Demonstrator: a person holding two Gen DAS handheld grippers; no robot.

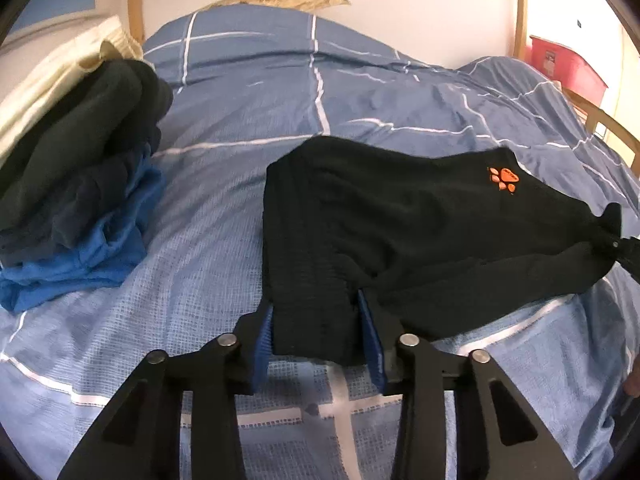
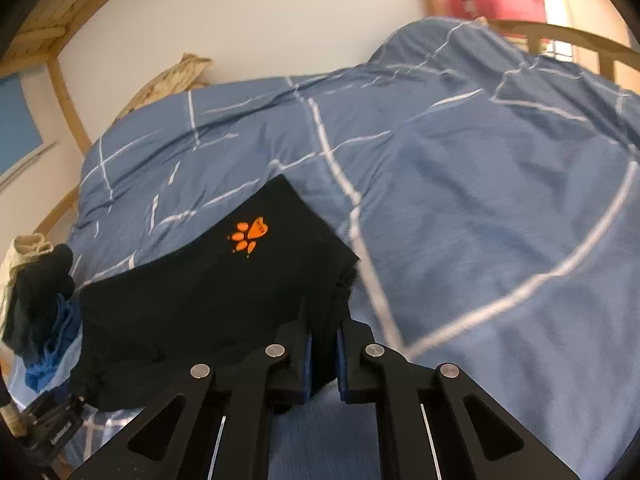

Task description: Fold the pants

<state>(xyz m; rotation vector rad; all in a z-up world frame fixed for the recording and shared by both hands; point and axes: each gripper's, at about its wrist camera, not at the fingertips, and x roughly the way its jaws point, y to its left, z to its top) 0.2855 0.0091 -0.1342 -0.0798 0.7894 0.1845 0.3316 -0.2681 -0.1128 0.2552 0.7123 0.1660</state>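
Note:
Black pants [image 1: 400, 220] with an orange paw logo [image 1: 503, 178] lie folded on the blue checked bed cover [image 1: 248, 92]. My left gripper [image 1: 318, 332] is shut on the near left edge of the pants, the cloth bunched between its blue pads [image 1: 266, 338]. My right gripper [image 2: 323, 354] is shut on the other end of the pants [image 2: 208, 292], and it shows at the right edge of the left wrist view [image 1: 624, 246]. The pants hang stretched between the two grippers, partly lifted off the bed.
A pile of folded dark and blue clothes [image 1: 80, 184] sits on the bed at the left, beside a cream pillow [image 1: 52, 76]. A red box [image 2: 496, 0] stands past the wooden bed rail [image 2: 580, 40]. A white wall lies behind.

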